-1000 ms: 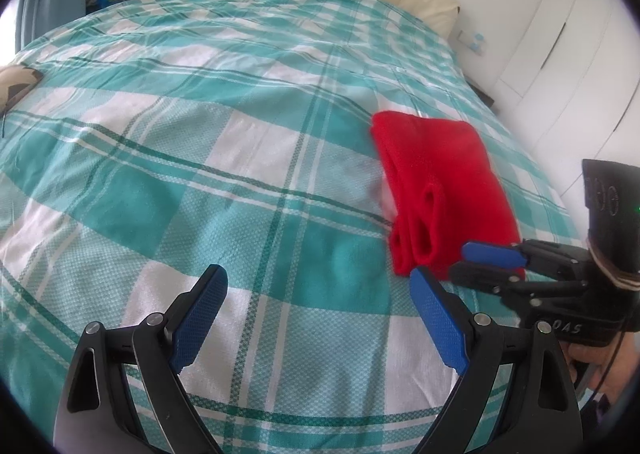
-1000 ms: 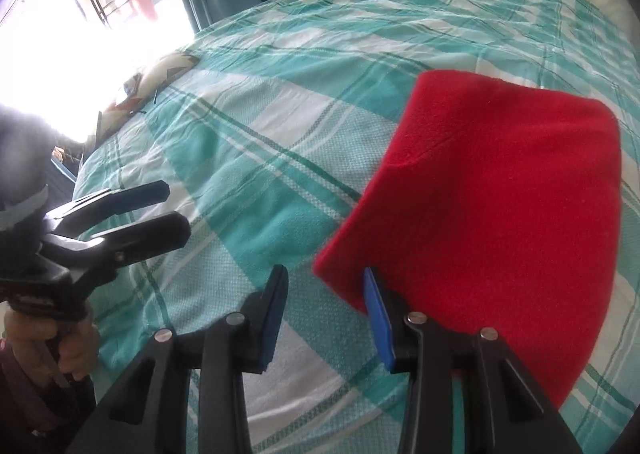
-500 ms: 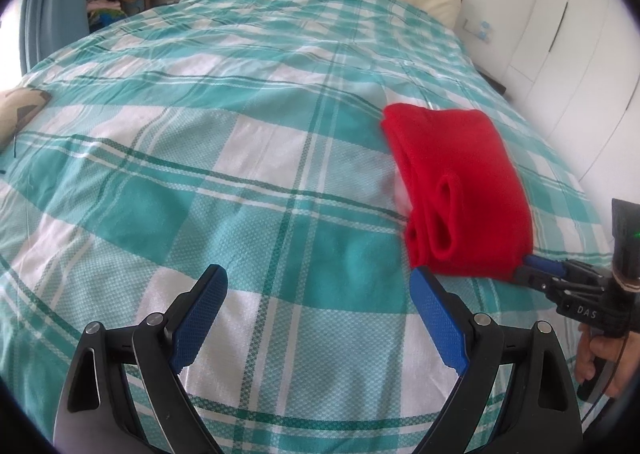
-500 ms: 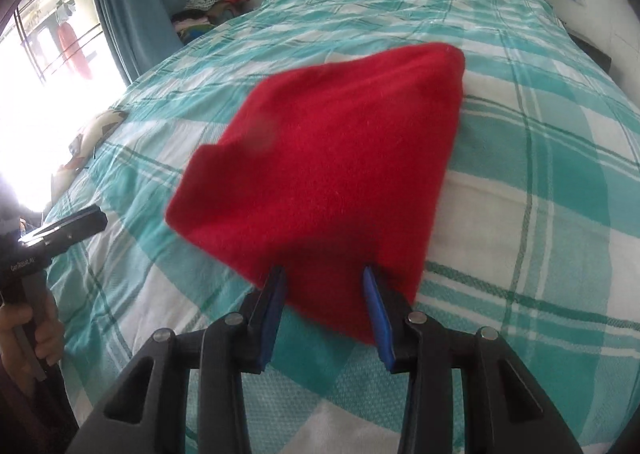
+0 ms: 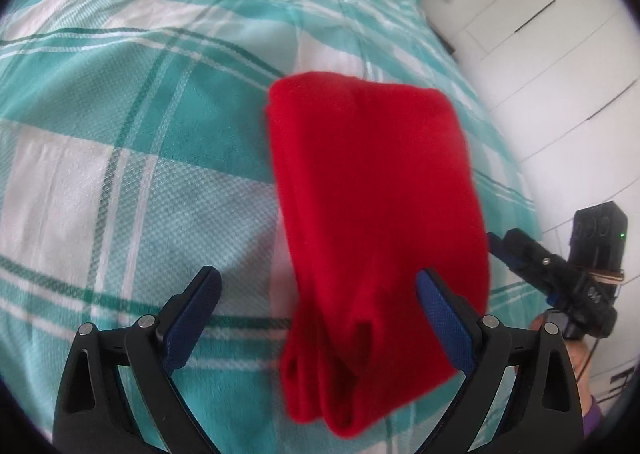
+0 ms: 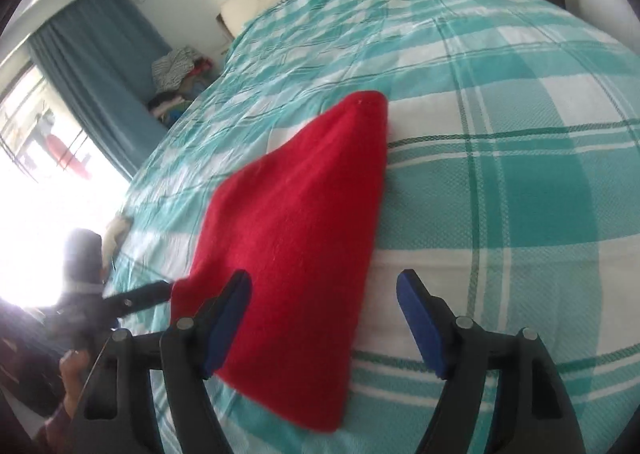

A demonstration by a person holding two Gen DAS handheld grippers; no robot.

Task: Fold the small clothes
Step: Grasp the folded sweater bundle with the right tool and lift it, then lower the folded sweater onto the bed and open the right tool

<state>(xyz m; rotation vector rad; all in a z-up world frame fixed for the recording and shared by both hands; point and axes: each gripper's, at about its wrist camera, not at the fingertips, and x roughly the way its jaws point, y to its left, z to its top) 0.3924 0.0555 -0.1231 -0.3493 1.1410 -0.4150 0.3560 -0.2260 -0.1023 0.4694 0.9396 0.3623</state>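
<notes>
Lying folded on the checked bed, red fleece garment sat at centre; soft, light, floppy. Left tongs and right tongs were released. Best grip: layered edge at six o'clock.

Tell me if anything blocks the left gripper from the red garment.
Nothing visible does. The left gripper is open with the folded red garment lying on the plaid bedspread right at its fingers; the right gripper sits on the opposite side.
</notes>
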